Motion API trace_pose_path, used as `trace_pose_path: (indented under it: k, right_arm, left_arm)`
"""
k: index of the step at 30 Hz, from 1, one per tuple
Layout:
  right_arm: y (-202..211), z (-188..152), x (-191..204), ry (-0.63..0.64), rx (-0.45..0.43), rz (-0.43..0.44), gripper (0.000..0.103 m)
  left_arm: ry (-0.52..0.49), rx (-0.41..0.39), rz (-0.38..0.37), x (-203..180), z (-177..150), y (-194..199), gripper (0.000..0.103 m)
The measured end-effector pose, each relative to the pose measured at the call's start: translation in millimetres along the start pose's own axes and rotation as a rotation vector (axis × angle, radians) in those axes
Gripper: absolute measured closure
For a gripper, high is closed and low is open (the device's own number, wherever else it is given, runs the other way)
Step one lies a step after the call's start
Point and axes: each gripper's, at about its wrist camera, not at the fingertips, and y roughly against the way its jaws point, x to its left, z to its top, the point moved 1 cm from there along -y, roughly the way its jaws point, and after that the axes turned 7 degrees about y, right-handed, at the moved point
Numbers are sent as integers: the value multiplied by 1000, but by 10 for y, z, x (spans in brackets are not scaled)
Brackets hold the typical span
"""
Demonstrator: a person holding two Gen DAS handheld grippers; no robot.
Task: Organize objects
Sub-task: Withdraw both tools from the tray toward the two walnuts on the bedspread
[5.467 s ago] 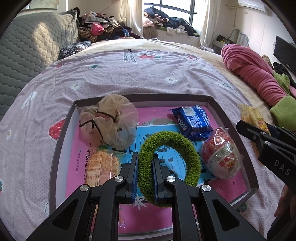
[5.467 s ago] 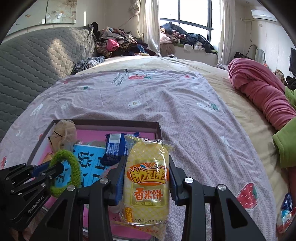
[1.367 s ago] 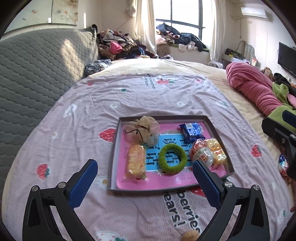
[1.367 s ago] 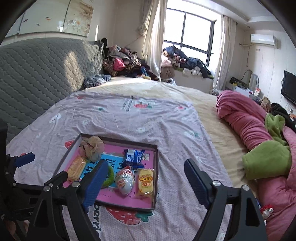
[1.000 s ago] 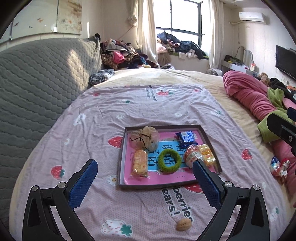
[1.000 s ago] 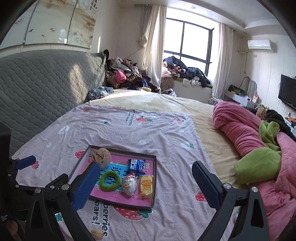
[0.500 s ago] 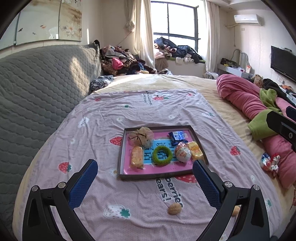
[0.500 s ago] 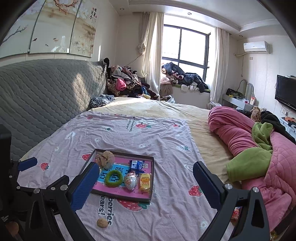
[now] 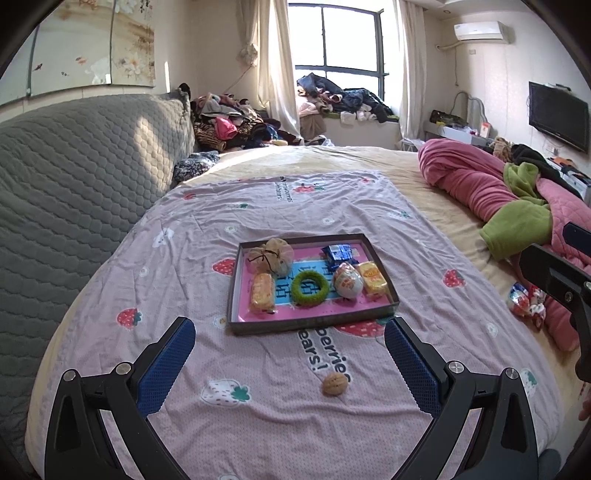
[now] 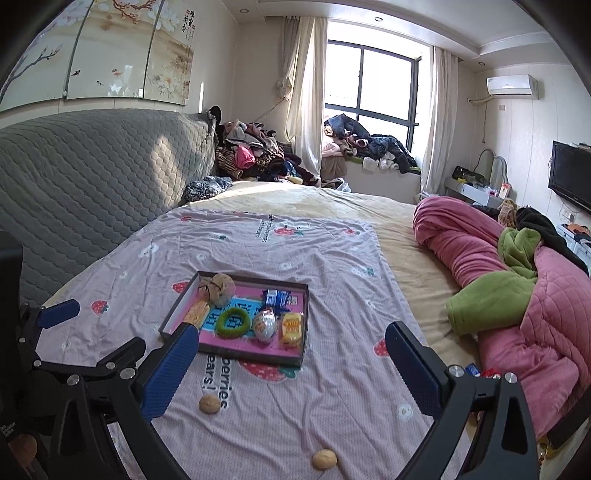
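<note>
Both spread and empty, the left gripper (image 9: 290, 363) hangs nearer the walnut (image 9: 335, 384) by the bedspread's (image 9: 258, 424) near edge than the right gripper (image 10: 291, 363).

right gripper (image 9: 554, 273) cut off, snack wrappers (image 9: 524, 301) unreadable

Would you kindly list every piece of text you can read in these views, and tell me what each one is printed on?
"berries" and "ears!", partly cut off by the tray: on the strawberry bedsheet.
Large Chinese characters on the tray's blue liner: partly covered, not readable.
Print on the yellow snack pack, egg-shaped pack and blue wrapper: too small.
Line of print at the sheet's far end: too blurred.
Calligraphy on the wall painting: too small.
</note>
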Motion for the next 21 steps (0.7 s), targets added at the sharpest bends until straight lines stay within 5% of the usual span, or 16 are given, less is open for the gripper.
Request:
trace_pose_path:
  k: [21]
  right_arm:
    - [128,-626,-79,-24,80,-12,1]
  left_arm:
    - [-5,62,-20,-169,-510,-9,1]
